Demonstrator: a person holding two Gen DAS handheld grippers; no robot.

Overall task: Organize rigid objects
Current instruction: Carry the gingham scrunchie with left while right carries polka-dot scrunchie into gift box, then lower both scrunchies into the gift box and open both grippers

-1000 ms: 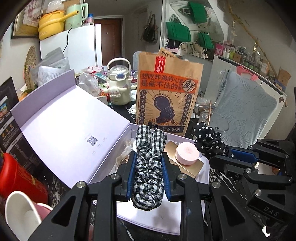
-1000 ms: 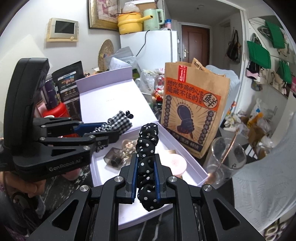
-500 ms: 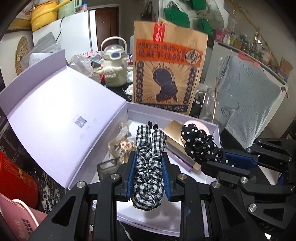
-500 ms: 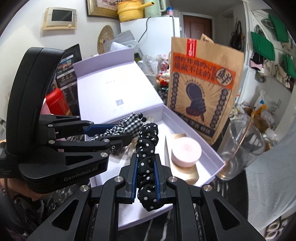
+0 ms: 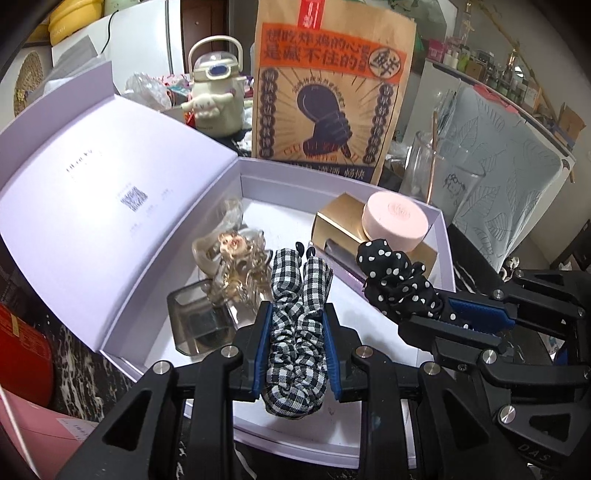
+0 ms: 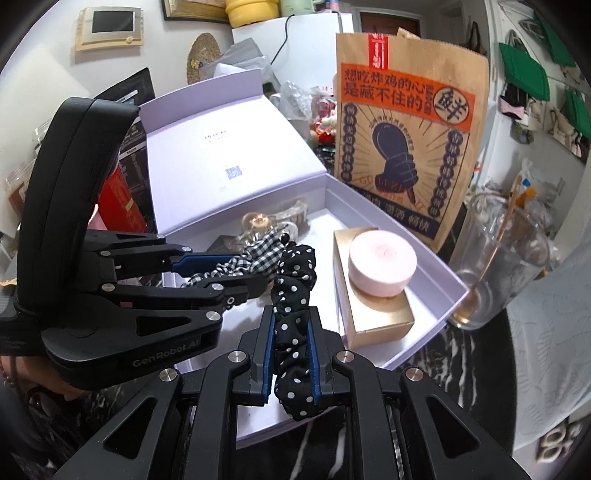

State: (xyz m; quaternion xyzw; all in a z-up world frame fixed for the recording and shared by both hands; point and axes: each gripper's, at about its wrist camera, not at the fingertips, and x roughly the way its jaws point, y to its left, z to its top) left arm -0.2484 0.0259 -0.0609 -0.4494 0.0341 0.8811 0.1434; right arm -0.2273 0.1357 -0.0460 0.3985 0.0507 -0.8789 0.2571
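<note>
Checked scrunchie [image 5: 295, 332], polka-dot scrunchie [image 6: 293, 332], lilac box [image 5: 92, 206].

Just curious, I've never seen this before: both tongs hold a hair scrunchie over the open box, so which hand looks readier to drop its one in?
Probably the left. Its checked scrunchie hangs over bare box floor; the right's dotted scrunchie sits beside the gold box.

White fridge [image 6: 295, 40], brown door [image 6: 373, 22], white walls, dark marbled tabletop [image 6: 461, 369].
</note>
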